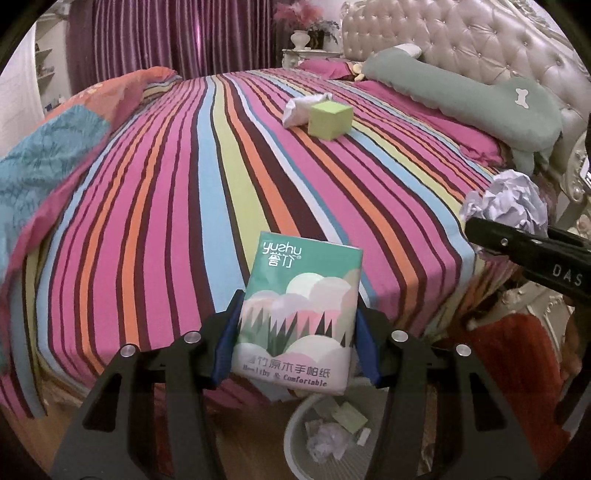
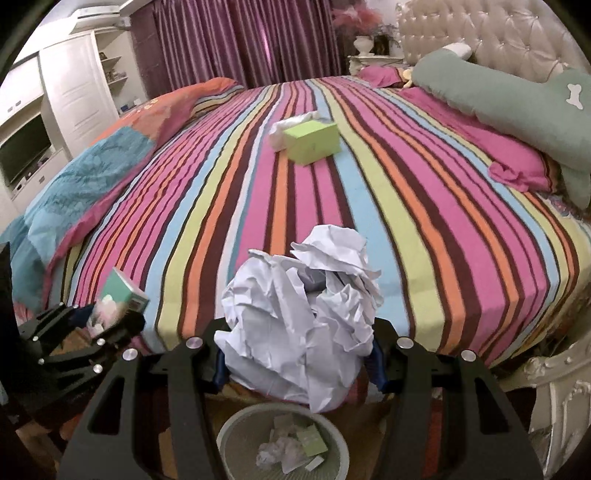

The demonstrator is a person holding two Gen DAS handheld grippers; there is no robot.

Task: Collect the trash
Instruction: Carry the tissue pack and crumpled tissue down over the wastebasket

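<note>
My left gripper (image 1: 295, 339) is shut on a green tissue pack (image 1: 303, 306) and holds it above a pale wastebasket (image 1: 295, 424) on the floor by the bed. The pack also shows in the right wrist view (image 2: 120, 299). My right gripper (image 2: 297, 354) is shut on a crumpled white paper ball (image 2: 299, 314) over the same wastebasket (image 2: 229, 432), which holds paper scraps. The ball also shows in the left wrist view (image 1: 506, 199). A lime green box (image 1: 328, 120) and a white tissue wad (image 1: 295, 109) lie far out on the striped bed.
The striped bed (image 2: 406, 206) fills the view, with a folded quilt (image 2: 85, 192) at left and a green bone-print pillow (image 2: 517, 99) by the tufted headboard (image 2: 498, 33). A white carved bed frame (image 2: 554, 387) stands at right. White cabinets (image 2: 74, 85) and purple curtains stand behind.
</note>
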